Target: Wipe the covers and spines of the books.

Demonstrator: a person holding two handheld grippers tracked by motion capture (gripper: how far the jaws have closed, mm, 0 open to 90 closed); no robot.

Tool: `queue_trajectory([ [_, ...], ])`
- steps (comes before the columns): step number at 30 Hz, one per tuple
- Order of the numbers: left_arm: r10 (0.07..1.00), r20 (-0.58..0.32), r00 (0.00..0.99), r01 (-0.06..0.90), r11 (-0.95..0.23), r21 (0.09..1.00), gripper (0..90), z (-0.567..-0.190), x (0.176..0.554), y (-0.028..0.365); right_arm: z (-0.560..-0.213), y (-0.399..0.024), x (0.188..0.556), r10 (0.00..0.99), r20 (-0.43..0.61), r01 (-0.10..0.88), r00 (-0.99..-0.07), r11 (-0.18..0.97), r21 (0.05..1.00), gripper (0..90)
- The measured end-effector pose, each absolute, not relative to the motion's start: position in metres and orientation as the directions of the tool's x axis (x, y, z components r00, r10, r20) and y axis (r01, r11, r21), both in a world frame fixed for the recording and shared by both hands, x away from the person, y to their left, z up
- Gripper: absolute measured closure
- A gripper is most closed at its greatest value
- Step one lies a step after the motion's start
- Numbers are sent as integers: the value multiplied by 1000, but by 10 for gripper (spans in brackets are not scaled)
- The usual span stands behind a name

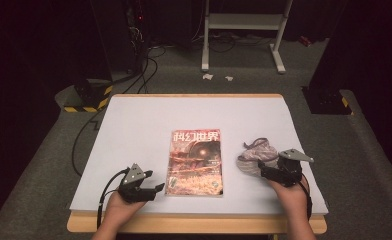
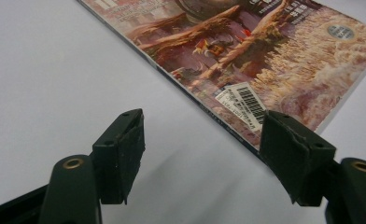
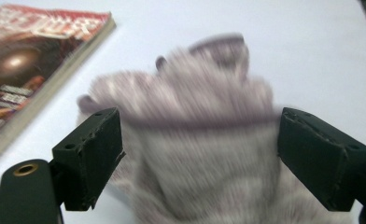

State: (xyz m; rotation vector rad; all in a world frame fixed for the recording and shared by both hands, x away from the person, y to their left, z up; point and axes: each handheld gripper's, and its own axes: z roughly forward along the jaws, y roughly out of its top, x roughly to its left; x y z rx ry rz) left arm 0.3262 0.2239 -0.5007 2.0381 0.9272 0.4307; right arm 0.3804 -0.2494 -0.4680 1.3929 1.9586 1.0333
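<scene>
Lying crumpled, soft grey knit cloth (image 3: 204, 140) between released right gripper (image 3: 200, 158) pads, glossy magazine (image 3: 27, 60) at ten o'clock.

From my high view, light falls from overhead onto the white desk (image 1: 134, 130), which glows evenly while the room around it sinks into near black. The picture is soft and slightly grainy. Short, faint shadows sit close under each hand. In my left gripper view, the magazine (image 2: 265, 56) cover is sharp and evenly lit, with pale shadows under the dark jaws on the white surface. In my right gripper view, the grey knitted cloth (image 3: 200, 135) is smeared by motion blur, and the magazine's far edge looks soft.
</scene>
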Motion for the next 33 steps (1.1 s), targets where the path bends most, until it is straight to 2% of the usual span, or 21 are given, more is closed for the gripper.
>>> queue_trajectory([
  [6,730,-24,683,451,-396,799,310,-501,325,217,-458,-243,374,934,5,507,-356,189,841,140],
  [21,700,-13,714,445,-440,780,306,-505,321,197,-450,-201,359,866,24,457,-500,240,857,122],
  [27,720,-58,692,495,-415,763,306,-505,323,190,-456,-178,353,825,71,467,-561,245,850,142],
  [33,737,-86,670,534,-398,746,308,-506,327,186,-473,-150,350,787,76,490,-613,303,817,169],
])
